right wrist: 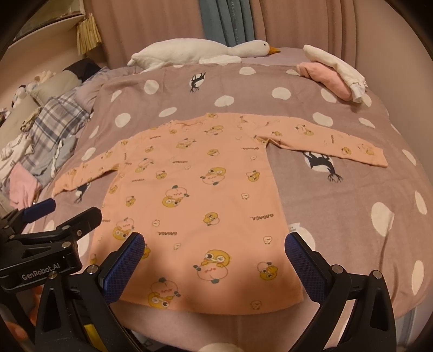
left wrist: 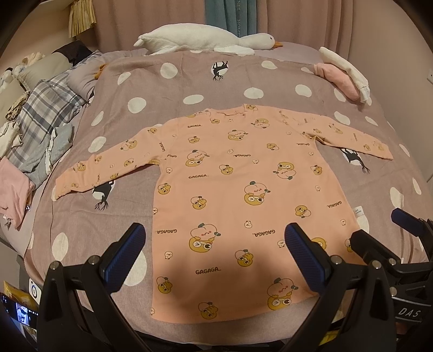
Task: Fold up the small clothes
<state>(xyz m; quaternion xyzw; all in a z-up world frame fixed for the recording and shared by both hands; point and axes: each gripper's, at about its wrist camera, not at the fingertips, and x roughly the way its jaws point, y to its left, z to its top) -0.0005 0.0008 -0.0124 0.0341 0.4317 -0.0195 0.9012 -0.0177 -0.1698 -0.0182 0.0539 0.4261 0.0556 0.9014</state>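
Left wrist view, shirt: peach printed shirt [left wrist: 230,195] flat, sleeves spread, hem nearest me.
Tongs: my left gripper [left wrist: 213,251] and right gripper [right wrist: 215,257] both spread wide, empty, over the hem.
Surface: polka-dot bedspread [left wrist: 162,89].
Room: plush goose [left wrist: 200,38], curtains [left wrist: 311,19] behind.

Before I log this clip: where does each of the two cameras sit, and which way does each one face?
Left wrist: on the left claw, looking forward over the bed at the peach shirt; its open fingers frame the hem, the right claw at its right edge.
Right wrist: on the right claw, facing the same way from further right; own open fingers, the left claw at left.
Shared: shirt spread flat, sleeves out, plush goose and folded pile beyond.
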